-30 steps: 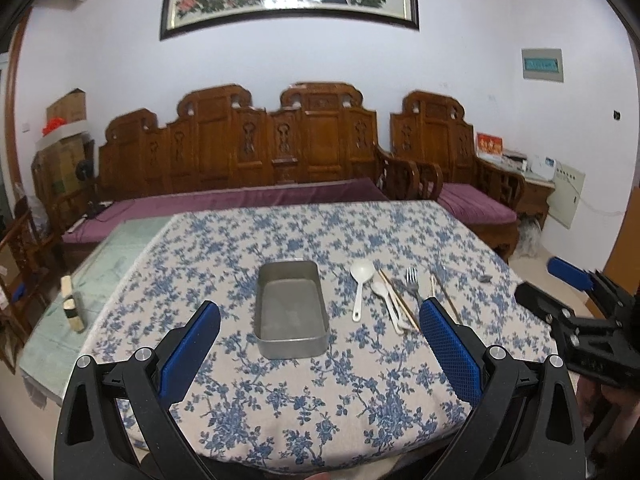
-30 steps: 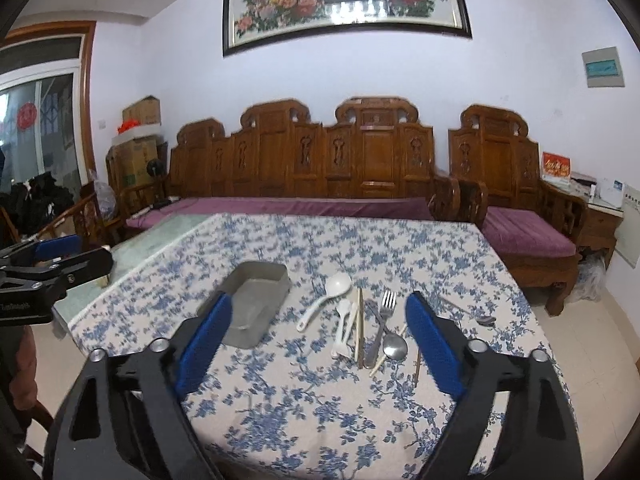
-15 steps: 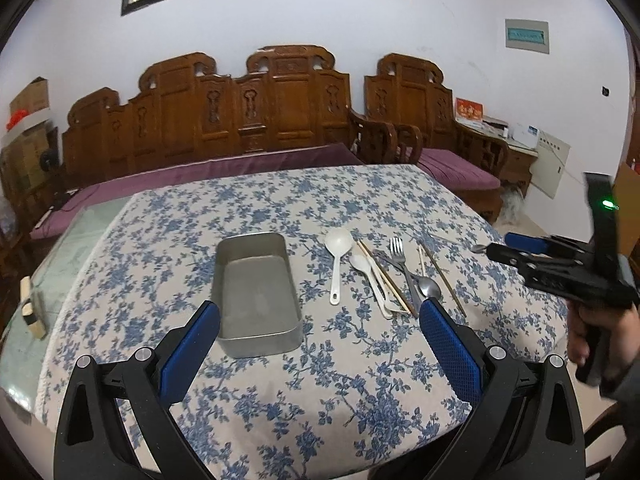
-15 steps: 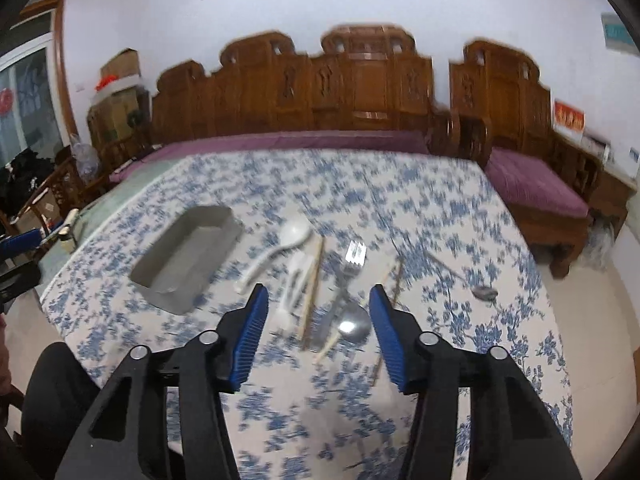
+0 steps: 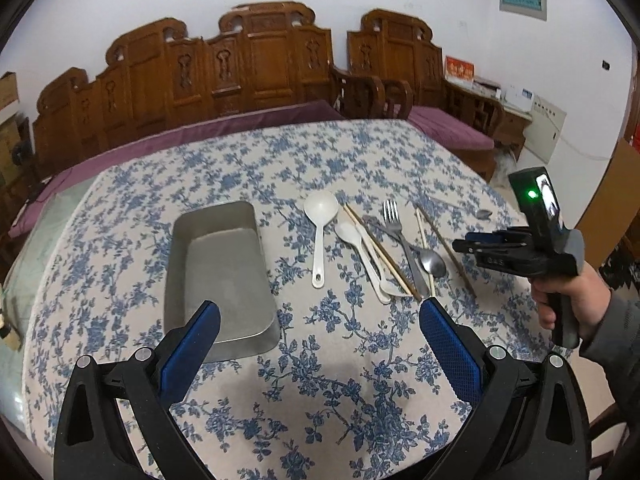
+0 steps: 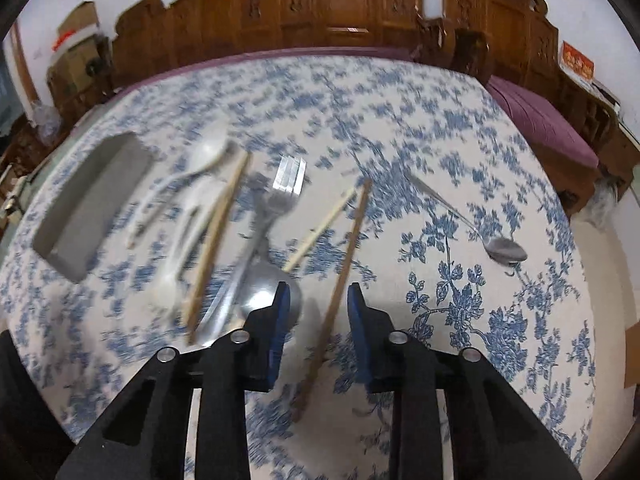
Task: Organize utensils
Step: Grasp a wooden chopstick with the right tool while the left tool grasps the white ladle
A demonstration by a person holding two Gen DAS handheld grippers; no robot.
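A grey metal tray (image 5: 220, 272) sits on the floral tablecloth, also in the right wrist view (image 6: 92, 204). To its right lie a white ladle (image 5: 320, 216), white spoons, a fork (image 5: 394, 220), a metal spoon (image 5: 432, 262) and chopsticks. My left gripper (image 5: 318, 326) is open and empty above the near table edge. My right gripper (image 6: 316, 300) is open with narrowed jaws, straddling a brown chopstick (image 6: 344, 256) without gripping it. It also shows in the left wrist view (image 5: 472, 245). A second metal spoon (image 6: 500, 248) lies apart at the right.
The table (image 5: 320, 400) is covered with a blue-flowered cloth. Carved wooden benches (image 5: 260, 64) with purple cushions stand behind it. A wooden armchair (image 6: 560, 120) stands to the right. The table's right edge drops to the floor.
Both grippers have moved down and forward toward the table. My right gripper's jaws have narrowed from wide open and now sit over the brown chopstick.
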